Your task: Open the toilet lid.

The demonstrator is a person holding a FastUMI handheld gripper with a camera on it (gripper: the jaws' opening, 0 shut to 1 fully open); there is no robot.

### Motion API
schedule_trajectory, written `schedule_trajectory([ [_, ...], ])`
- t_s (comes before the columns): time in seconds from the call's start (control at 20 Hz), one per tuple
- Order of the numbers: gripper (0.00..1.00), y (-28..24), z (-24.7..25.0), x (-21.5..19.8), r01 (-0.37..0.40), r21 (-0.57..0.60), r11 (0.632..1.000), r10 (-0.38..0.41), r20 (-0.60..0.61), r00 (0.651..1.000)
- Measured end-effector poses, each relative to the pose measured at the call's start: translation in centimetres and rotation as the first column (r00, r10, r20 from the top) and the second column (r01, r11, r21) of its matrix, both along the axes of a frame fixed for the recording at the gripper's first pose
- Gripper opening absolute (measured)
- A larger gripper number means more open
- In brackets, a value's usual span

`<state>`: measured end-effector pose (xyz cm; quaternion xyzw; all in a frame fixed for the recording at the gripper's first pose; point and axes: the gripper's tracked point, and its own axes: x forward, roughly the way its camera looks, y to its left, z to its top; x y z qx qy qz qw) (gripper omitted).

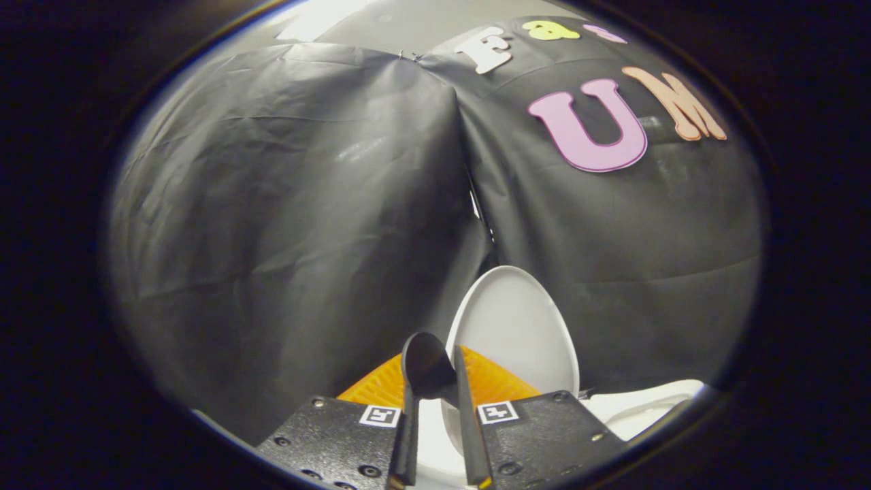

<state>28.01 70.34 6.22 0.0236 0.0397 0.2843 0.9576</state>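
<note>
Plainly, the gripper [435, 381] has its two fingers [468, 422] drawn close together with only a narrow gap between them, and nothing is held in that gap. The fingers point up and slightly forward, and a rounded dark tip stands at the top of the left one. Just beyond the fingers, a little to their right, the white toilet lid [517, 327] stands raised and nearly upright, its smooth oval face turned toward the gripper. Whether a finger touches the lid's edge cannot be told. Below and to the right of the fingers lies part of the white toilet bowl [646, 405]. Behind the lid and the fingers hangs the black cloth wall [286, 204], creased and folded.
</note>
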Motion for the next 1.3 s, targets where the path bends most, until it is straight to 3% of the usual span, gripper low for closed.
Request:
schedule_trajectory([
  [0.1,0.31,-0.2,-0.1,0.0,0.016,-0.012,1.0,-0.016,0.008,1.0],
  [0.3,0.51,-0.6,0.6,-0.2,0.022,0.022,1.0,-0.022,-0.004,1.0],
  [0.5,0.71,-0.2,3.3,-2.1,-0.008,0.065,0.998,0.003,0.083,0.997],
  [0.8,0.76,-2.2,9.3,-5.7,-0.074,0.091,0.993,0.051,0.235,0.971],
  [0.9,0.76,-4.4,11.8,-6.6,-0.041,0.114,0.993,0.006,0.29,0.957],
  [1.3,0.77,-18.2,16.5,-8.0,0.22,0.11,0.969,-0.245,0.371,0.896],
])
